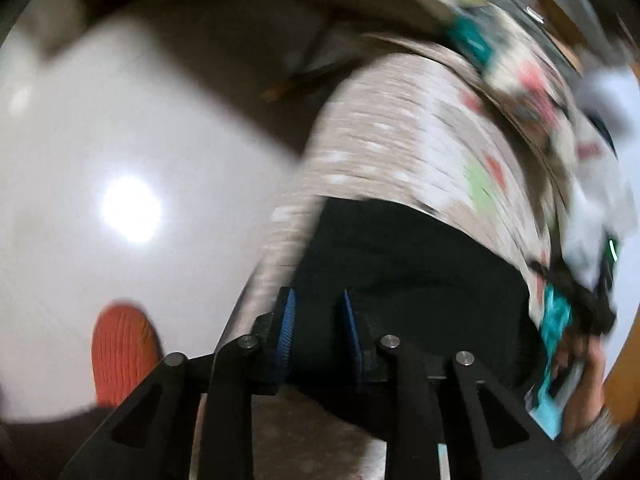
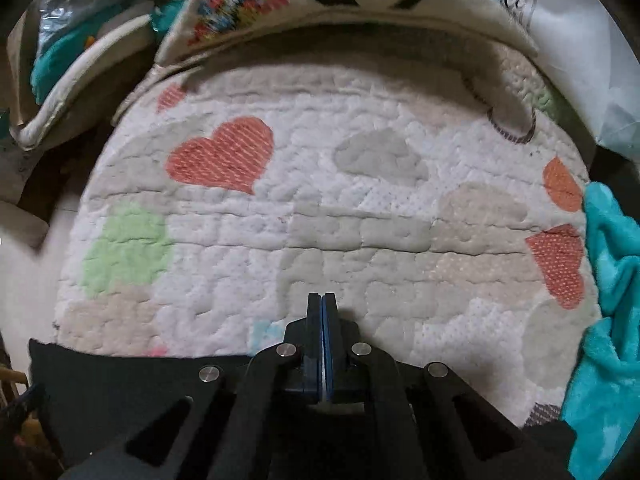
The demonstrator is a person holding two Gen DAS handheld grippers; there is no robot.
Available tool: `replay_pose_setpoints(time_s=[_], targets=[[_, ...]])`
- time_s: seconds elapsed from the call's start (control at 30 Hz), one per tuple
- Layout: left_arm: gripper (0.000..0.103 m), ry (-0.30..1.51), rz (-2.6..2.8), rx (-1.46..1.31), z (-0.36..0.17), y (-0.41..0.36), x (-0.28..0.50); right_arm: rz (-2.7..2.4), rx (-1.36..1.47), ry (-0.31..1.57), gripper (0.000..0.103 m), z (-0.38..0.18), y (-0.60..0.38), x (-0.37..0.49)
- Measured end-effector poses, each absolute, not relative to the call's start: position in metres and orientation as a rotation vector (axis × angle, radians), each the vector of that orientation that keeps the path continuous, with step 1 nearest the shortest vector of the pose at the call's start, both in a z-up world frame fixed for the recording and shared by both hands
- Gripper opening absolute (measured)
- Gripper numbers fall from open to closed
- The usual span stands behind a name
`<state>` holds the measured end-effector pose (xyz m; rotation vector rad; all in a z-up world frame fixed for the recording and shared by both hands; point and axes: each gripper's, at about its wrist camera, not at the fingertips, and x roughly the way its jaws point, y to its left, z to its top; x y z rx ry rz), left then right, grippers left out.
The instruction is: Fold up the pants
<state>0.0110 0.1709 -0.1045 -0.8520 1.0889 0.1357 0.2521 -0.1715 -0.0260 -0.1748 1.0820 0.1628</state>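
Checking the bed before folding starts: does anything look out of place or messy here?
The black pants lie at the near edge of the heart-patterned quilt. A teal blanket is bunched over the quilt's right edge, crowding the folding space. Nothing looks damaged or spilled.

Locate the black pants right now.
The black pants lie on the heart-print quilt: ahead of the open left gripper in its view, under the shut right gripper.

Heart-patterned quilt (image 2: pixel 320 208), teal blanket (image 2: pixel 612 280), orange slipper (image 1: pixel 122 356).
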Motion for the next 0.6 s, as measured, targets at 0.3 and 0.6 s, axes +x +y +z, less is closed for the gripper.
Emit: replay_pose_setpoints(time_s=[0.3,0.6], targets=[[0.033,1.141,0.286,-1.063,-0.135,0.207,-0.025,0.433,-0.219,1.118,0.005,-0.002,-0.094,0.208],[0.033,1.025,0.209,-1.117,-0.121,0.197,-0.036,0.704,-0.331,1.234,0.059,-0.027,0.025,0.172]])
